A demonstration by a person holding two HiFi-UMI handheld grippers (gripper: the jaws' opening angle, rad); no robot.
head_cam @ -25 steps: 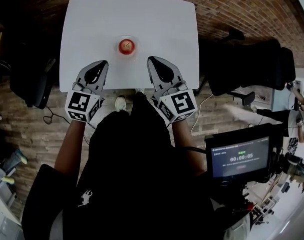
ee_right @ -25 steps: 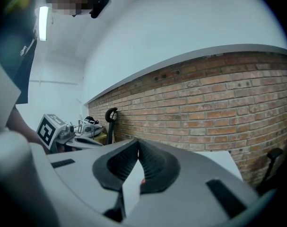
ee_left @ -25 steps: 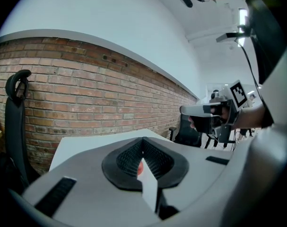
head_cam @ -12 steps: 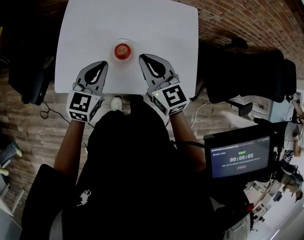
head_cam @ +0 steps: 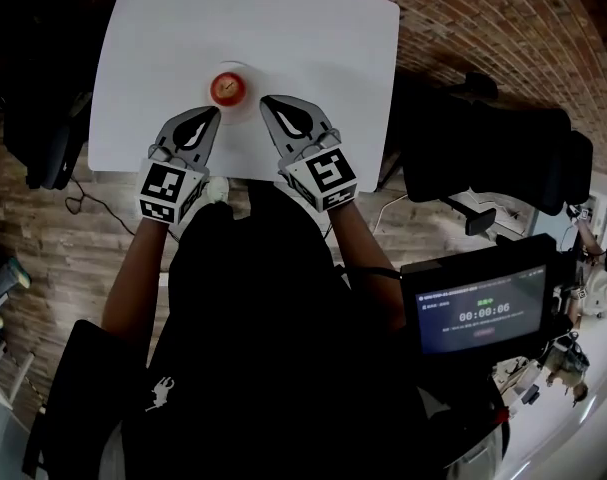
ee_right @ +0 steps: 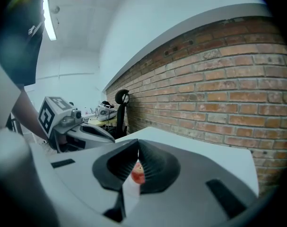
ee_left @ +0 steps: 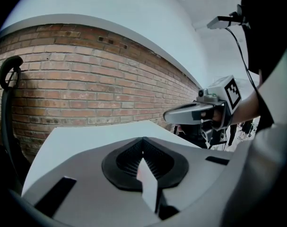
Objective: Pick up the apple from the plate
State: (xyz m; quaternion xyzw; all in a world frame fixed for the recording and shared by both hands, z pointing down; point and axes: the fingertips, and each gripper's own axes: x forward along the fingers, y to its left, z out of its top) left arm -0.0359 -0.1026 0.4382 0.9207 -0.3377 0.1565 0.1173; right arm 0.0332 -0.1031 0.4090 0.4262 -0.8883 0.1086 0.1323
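A red apple [head_cam: 226, 88] sits on a small white plate [head_cam: 248, 76] near the front of the white table [head_cam: 283, 28]. My left gripper [head_cam: 214, 111] hangs just in front of the plate at its near left, jaws shut and empty; in its own view the tips [ee_left: 143, 140] meet. My right gripper [head_cam: 264, 100] is just to the right of the plate, also shut with nothing held. In the right gripper view the apple [ee_right: 138, 174] shows through the slit below the closed tips [ee_right: 137, 142]. Neither gripper touches the apple.
Black office chairs stand at the table's right [head_cam: 483, 148] and left [head_cam: 43, 138]. A screen with a timer [head_cam: 478, 313] is at the lower right. Brick paving surrounds the table. Each gripper shows in the other's view [ee_left: 190, 113] [ee_right: 86, 129].
Both grippers have moved forward over the table's front edge and closed in on the plate, the right one turning inward. The apple and plate have not moved on the table.
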